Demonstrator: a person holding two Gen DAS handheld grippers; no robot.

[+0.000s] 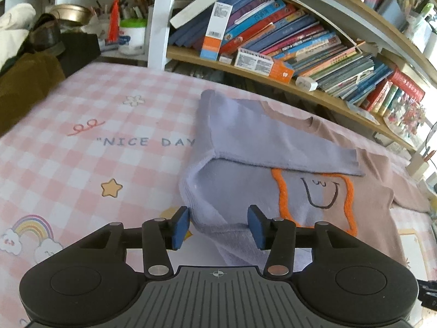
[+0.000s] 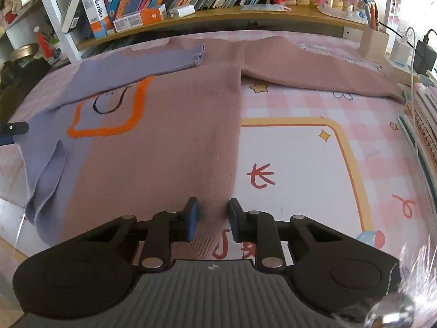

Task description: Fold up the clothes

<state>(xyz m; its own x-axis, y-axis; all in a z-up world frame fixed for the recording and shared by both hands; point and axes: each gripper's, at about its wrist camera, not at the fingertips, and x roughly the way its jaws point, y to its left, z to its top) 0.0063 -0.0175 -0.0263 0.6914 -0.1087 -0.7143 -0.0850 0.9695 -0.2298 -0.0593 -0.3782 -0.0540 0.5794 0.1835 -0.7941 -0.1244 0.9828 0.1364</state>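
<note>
Right gripper (image 2: 211, 218) sits lowest in its view, jaws narrowed around the pink hem of the sweater (image 2: 164, 142) near the bed's front edge. Pads look close to the cloth but a small gap shows on each side, so I read it as not yet pinching; hard to be sure with the fisheye. Left gripper (image 1: 217, 225) is parted, lilac hem bunched between its pads (image 1: 180, 225), no squeeze visible.

Sweater lies flat on the checked sheet (image 1: 82, 136), chest up, across the middle of the bed toward the back edge under the bookshelf (image 2: 218, 13). Lilac sleeve (image 1: 273, 142) is already folded over the chest, covering the top of the orange face patch (image 2: 109, 109). Pink sleeve (image 2: 314, 63) lies stretched out toward the right edge, not folded.

Risks:
- Right jaws close on only the top layer of the hem, so the back layer stays behind and the fold goes crooked.
- Left hem is rumpled and rolled at the front edge; a lift from there may drag the body and slide the lilac sleeve off the chest.
- Pink sleeve end lies near the cables (image 2: 412, 54) and pen holder (image 2: 374, 43) at the right back corner; pulling it in could snag them.
- Hem overhangs the front edge and may slip off if released.
</note>
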